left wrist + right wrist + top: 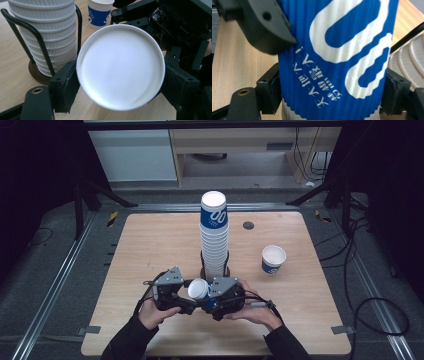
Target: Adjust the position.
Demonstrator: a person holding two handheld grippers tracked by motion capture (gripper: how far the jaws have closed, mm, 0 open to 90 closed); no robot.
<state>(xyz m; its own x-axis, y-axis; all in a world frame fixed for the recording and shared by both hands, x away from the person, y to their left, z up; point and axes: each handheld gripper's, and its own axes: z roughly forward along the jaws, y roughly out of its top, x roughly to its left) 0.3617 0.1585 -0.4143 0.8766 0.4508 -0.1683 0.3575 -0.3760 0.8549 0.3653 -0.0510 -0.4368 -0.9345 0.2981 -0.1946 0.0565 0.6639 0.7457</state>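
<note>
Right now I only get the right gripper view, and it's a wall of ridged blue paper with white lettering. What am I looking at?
Observer: A paper cup, held on its side just above a wooden table.
Operator: Is anything in it?
Observer: No. The left gripper view looks straight into its mouth, and the inside is plain white and empty.
Operator: Is that other gripper holding it too?
Observer: Yes, the left gripper has a jaw on each side of the rim.
Operator: Are there more cups around?
Observer: A tall stack stands in a black wire holder just beyond, and a single upright cup stands to its right.
</note>
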